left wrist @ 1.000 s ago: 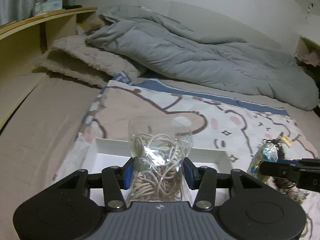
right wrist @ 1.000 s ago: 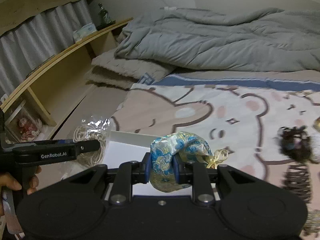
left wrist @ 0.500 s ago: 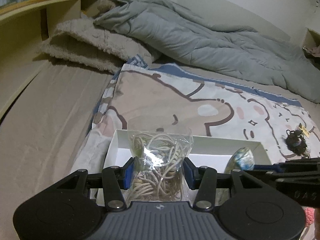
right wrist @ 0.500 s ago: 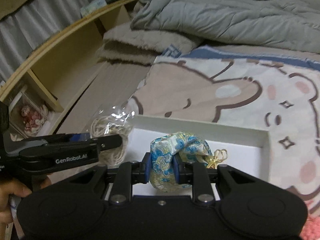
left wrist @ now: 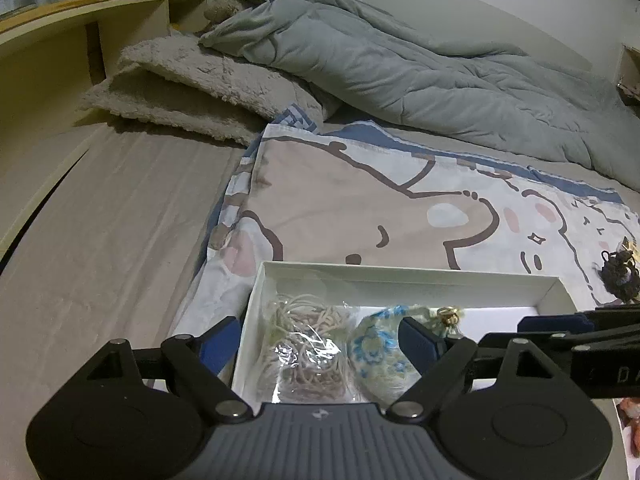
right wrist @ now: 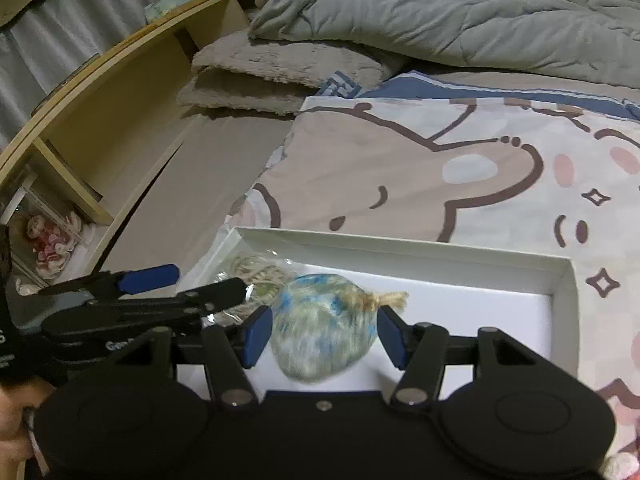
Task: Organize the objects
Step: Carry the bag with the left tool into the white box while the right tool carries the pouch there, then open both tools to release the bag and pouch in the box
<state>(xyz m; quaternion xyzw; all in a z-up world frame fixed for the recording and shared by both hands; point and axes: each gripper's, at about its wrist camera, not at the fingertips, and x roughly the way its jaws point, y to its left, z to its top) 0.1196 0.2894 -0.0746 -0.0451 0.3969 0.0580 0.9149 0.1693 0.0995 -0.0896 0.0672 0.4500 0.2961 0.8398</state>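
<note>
Both loads are being let go at once — the jaws of the left gripper (left wrist: 318, 338), clamped on the clear bag of cord (left wrist: 308, 350) a moment ago, are opening wide, and the bag is now seen lying free in the left end of the white box (left wrist: 408, 274), no pad touching it. The same is happening on the other side: the right gripper (right wrist: 324, 336) is opening too, its blue pads standing clear of the brocade pouch (right wrist: 324, 326), which is blurred in the right wrist view, so it may not yet be fully settled. The pouch is placed just beside the bag, the two side by side on the box floor. Compared with a second back, when both items were carried above the bed, the delivery step can be judged done; a dark tangled item (left wrist: 618, 276) is left out on the cartoon blanket (left wrist: 360, 200), well apart from the box, and is probably next. As for materials — the bag is thin crinkly plastic with glints on it, stuffed with loose beige loops; the pouch is a soft, rounded, blue-and-gold woven thing gathered at a tasselled neck; the box is shallow, stiff and straight-walled, resting on soft bedding. A rumpled grey duvet (left wrist: 420, 72) is heaped behind.
</note>
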